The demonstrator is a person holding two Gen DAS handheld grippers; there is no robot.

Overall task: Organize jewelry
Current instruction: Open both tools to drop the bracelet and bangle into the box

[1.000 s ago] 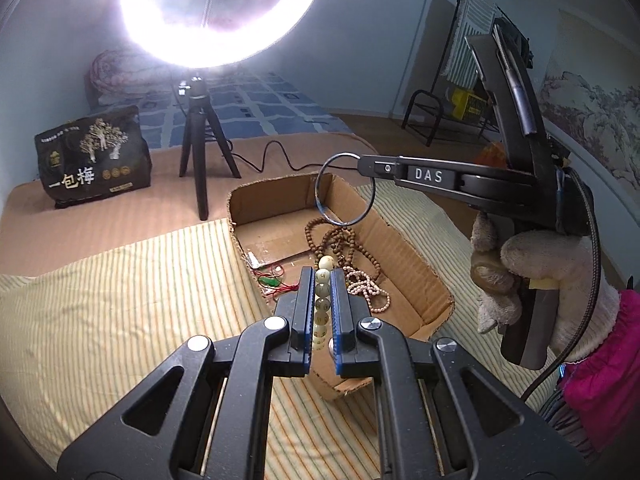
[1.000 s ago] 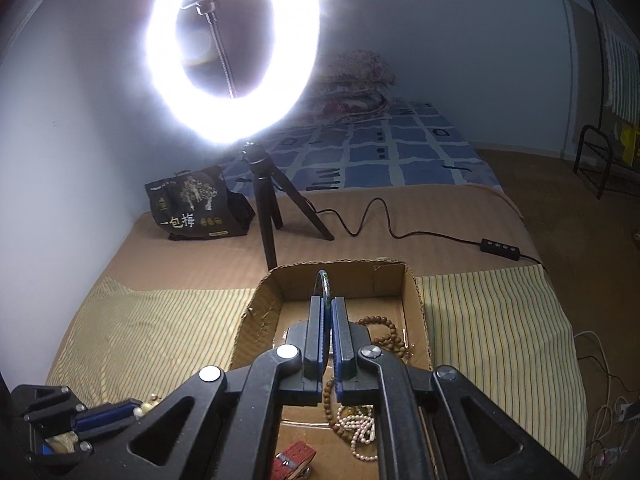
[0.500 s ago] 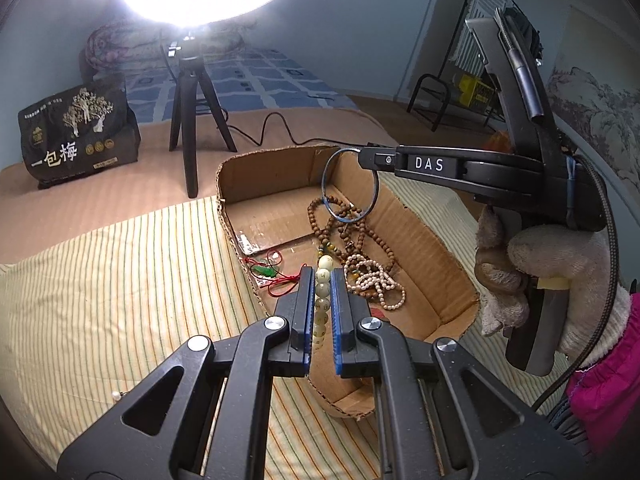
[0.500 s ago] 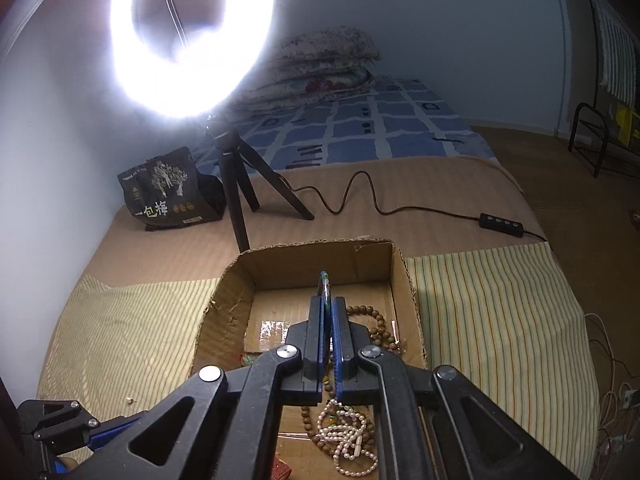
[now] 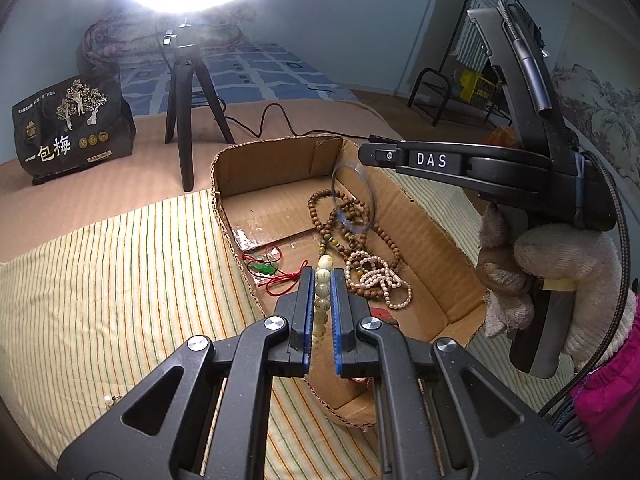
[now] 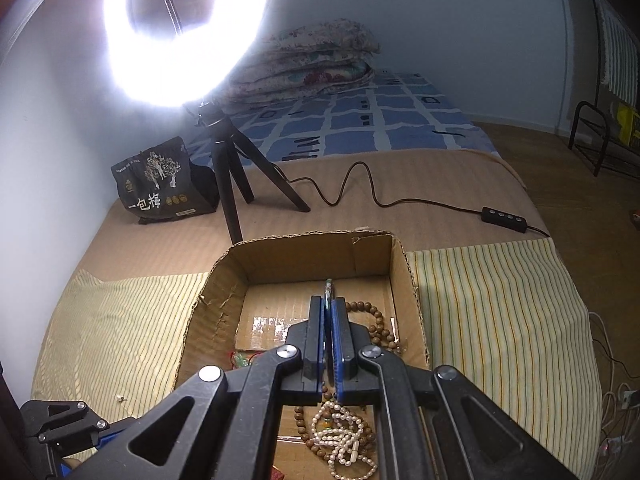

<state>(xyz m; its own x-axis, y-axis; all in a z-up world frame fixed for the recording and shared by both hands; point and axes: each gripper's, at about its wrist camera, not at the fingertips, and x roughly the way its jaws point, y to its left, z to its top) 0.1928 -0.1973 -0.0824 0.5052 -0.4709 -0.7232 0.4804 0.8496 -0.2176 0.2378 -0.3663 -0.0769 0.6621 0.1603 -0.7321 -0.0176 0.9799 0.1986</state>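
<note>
The left gripper [image 5: 323, 292] is clamped on a strand of pale green-white beads [image 5: 322, 284], carried over the near edge of the open brown cardboard box [image 5: 436, 216], probably for dropping in; the right gripper [image 6: 329, 320] pinches a thin clear glassy bangle [image 5: 352, 200], hung at twelve o'clock above the brown wooden bead strings [image 5: 340, 220] inside; only the left view shows the bangle's full hoop; the right view shows it edge-on [image 6: 329, 292], plus the box's far wall.
</note>
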